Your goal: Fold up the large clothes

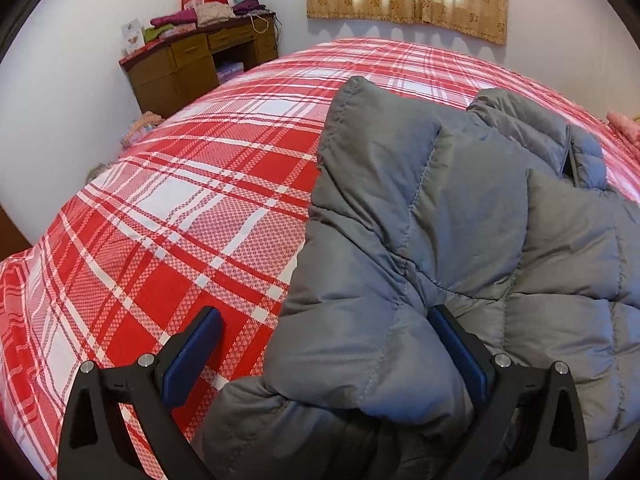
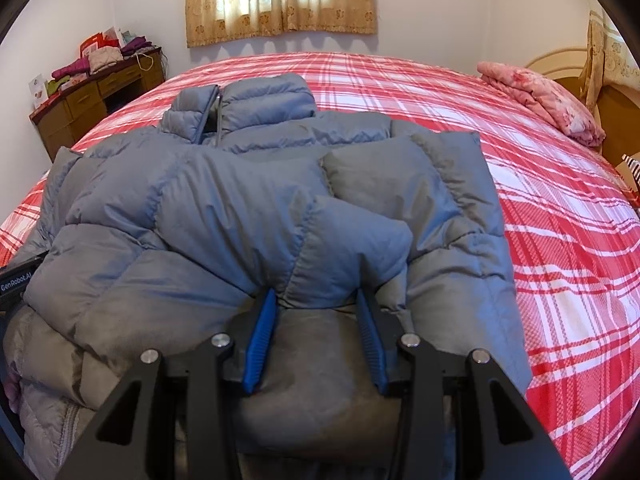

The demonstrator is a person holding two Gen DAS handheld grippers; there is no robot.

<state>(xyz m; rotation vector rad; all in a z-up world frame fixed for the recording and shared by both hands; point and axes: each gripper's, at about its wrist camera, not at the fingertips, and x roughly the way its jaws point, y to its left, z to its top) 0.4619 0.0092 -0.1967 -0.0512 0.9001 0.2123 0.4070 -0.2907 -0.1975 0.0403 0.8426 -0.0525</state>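
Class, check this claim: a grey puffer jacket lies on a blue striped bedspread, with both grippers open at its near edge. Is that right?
Not quite. The bedspread is red and white plaid, as the right wrist view shows. The grey puffer jacket does lie on it, left gripper and right gripper open.

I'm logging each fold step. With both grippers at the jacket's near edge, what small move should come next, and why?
Probably close both grippers on the near hem. The left gripper stands wide open with a puffy edge of the jacket between its fingers; the right gripper also straddles a fold, with a gap showing. The sleeves already lie folded across the body, so gripping should allow folding toward the collar.
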